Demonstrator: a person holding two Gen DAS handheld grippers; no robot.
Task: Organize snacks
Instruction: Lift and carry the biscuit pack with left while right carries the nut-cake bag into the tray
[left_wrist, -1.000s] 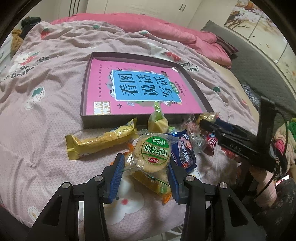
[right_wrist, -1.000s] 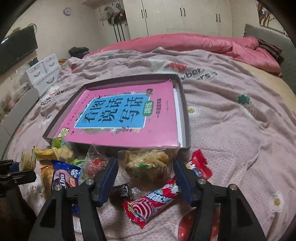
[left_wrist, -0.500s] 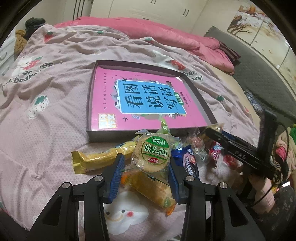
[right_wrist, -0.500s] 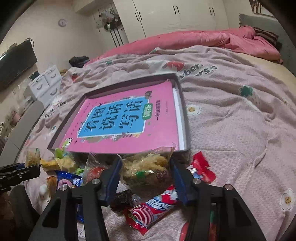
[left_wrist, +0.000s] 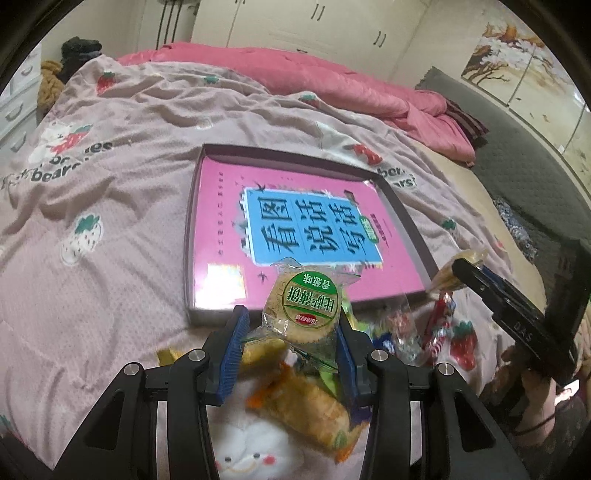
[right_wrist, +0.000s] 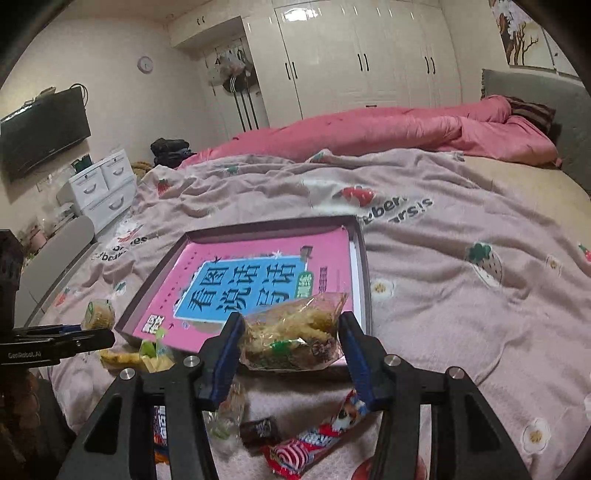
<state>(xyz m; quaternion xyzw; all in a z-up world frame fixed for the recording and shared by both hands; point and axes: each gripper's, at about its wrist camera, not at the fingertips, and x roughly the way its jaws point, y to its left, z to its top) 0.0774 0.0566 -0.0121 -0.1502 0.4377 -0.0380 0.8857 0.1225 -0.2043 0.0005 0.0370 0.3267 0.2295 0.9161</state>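
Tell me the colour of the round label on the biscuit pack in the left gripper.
Green with white lettering; round label, clearest in the left wrist view.

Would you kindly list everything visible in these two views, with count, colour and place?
round biscuit pack: one, clear wrap with green label, clamped in the left hand-held gripper.
crisp snack bag: one, clear with yellow pieces, clamped in the right hand-held gripper.
shallow box: one, dark purple-grey, on the bed, holding the book.
book: one, pink with blue title panel, flat inside the box.
loose snacks: several, red, yellow, blue and dark wrappers, on the blanket in front of the box.
blanket: one, dusty pink with strawberries, covering the bed.
quilt: one, bright pink, behind it.
left hand-held gripper: black, blue pads.
right hand-held gripper: black, blue pads.
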